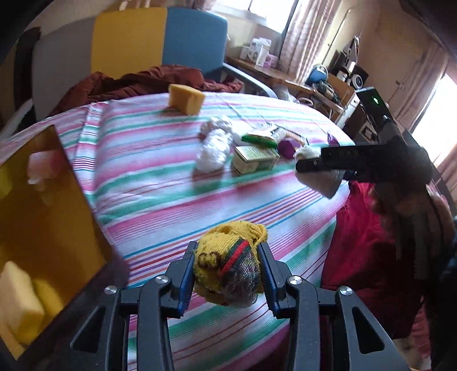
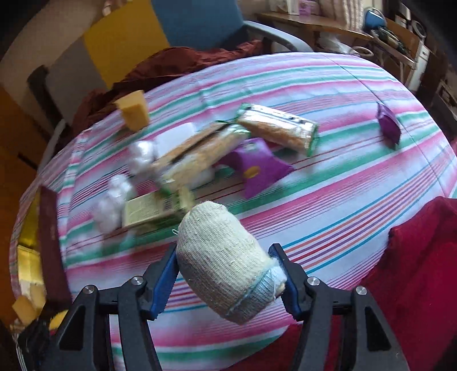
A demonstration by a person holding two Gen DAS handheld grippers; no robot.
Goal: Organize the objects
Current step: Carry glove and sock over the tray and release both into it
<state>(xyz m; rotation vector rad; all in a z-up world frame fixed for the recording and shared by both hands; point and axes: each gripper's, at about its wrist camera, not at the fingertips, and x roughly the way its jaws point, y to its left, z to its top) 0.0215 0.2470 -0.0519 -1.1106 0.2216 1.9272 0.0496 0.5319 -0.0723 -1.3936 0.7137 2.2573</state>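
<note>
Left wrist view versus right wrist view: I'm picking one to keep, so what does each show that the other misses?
Only the left wrist view shows the yellow sock ball clamped in the left tool and the window.

Only the right wrist view shows the two purple packets clearly and the long cracker packs.

Both share the striped cloth, orange sponge, green box and the cream sock roll in the right tool.
</note>
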